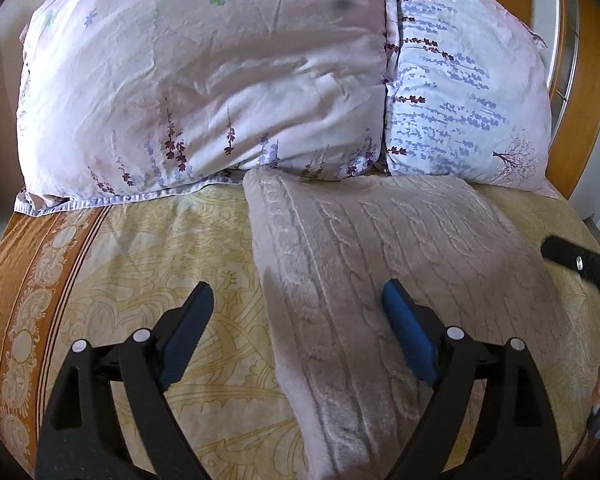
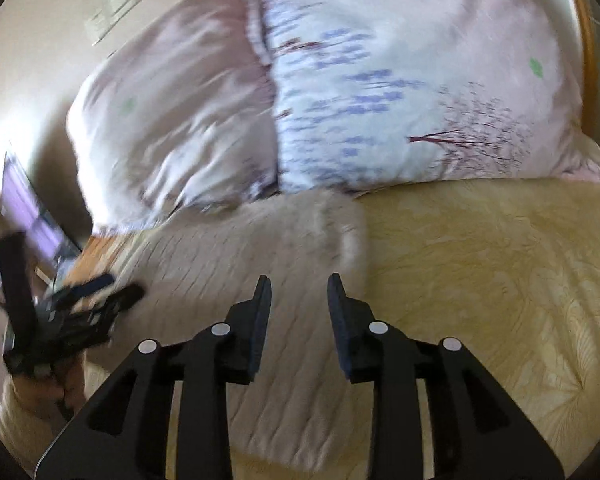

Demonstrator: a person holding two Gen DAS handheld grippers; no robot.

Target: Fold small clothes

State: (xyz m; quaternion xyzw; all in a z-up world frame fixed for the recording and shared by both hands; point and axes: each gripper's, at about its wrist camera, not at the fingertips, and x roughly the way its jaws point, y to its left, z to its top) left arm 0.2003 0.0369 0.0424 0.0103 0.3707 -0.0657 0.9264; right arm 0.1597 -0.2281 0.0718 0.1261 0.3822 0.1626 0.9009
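Working across your left wrist view from the left edge: the orange border band of the bed cover runs down that side, with the pale yellow patterned bed cover beside it. At the head of the bed lie a large pink floral pillow and, touching its right side, a white pillow printed with blue lavender sprigs. Your left gripper hangs over the bed with its fingers spread wide and nothing between them. The left finger is above bare cover and the right one above the garment. The task item, a pale pink-grey cable-knit garment, lies flat on the bed cover as a long folded panel, its far end touching the pillows' lower edge. At the right edge a black finger of your right gripper comes into view, near the garment's right side.

In your right wrist view, which is blurred, your left gripper shows at the left over the garment's edge, with your hand below it. Your right gripper sits centre, its fingers narrowly parted and empty above the garment. The bare yellow cover lies to the right.
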